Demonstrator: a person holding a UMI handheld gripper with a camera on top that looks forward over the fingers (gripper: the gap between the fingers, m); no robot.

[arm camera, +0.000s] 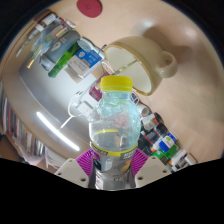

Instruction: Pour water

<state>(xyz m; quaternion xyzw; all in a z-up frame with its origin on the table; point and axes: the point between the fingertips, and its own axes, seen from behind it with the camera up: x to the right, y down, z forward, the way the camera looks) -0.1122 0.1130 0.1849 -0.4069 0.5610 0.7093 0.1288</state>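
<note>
Nearest to me, my gripper [113,163] is clamping a clear plastic bottle [113,125], with the ribbed purple pads [92,159] of both fingers pressing against its lower body from either side. I am holding the bottle roughly upright between the fingers, its yellow cap [118,84] on top and leaning slightly away from me. The bottle's wall is transparent, and I am seeing light glinting through it, though I cannot tell how much water is inside.

Just beyond the cap, a cream-coloured cup [142,62] is sitting tilted, its open mouth turned toward me and its handle [166,66] sticking out on the far side. The cup is appearing close behind the bottle's top, and I cannot tell whether the two are touching.

Off to my left, past the bottle, a second clear bottle [62,55] with a blue-and-green label is lying at a slant on the pale, glossy table [40,110]. Farther back, a dark red round shape [90,7] is resting on the same surface. To my right, beside the fingers, a cluster of small colourful items [160,135] is showing, too jumbled for me to make out.
</note>
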